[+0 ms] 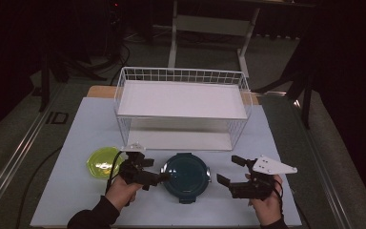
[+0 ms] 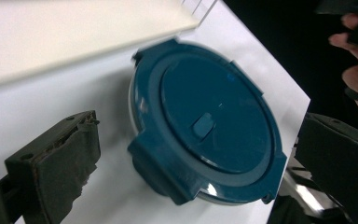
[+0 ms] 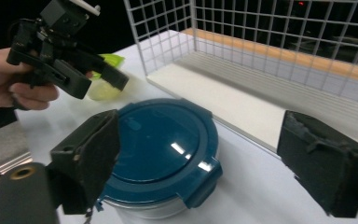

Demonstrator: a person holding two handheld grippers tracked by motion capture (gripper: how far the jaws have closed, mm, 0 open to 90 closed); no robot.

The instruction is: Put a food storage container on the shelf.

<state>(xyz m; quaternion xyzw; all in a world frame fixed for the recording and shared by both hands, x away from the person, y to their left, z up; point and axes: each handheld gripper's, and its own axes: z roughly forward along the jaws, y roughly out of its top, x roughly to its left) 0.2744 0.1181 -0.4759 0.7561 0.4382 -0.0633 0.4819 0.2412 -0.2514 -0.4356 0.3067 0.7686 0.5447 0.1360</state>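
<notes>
A round container with a dark teal clip-on lid [image 1: 187,176] sits on the white table near the front, between my two grippers. My left gripper [image 1: 156,170] is at its left side and points right at it. In the left gripper view that gripper [image 2: 198,126] is open, with the teal lid [image 2: 209,126] ahead between the jaws and not touched. My right gripper [image 1: 230,170] is just right of the container and stands open. In the right gripper view it [image 3: 200,126] frames the lid [image 3: 161,140] without contact.
A white wire rack [image 1: 181,102] with two shelves stands behind the container, its lower shelf [image 3: 223,100] close to the lid. A yellow-green round dish [image 1: 102,163] lies left of my left hand. The table's front edge [image 1: 171,224] is near my forearms.
</notes>
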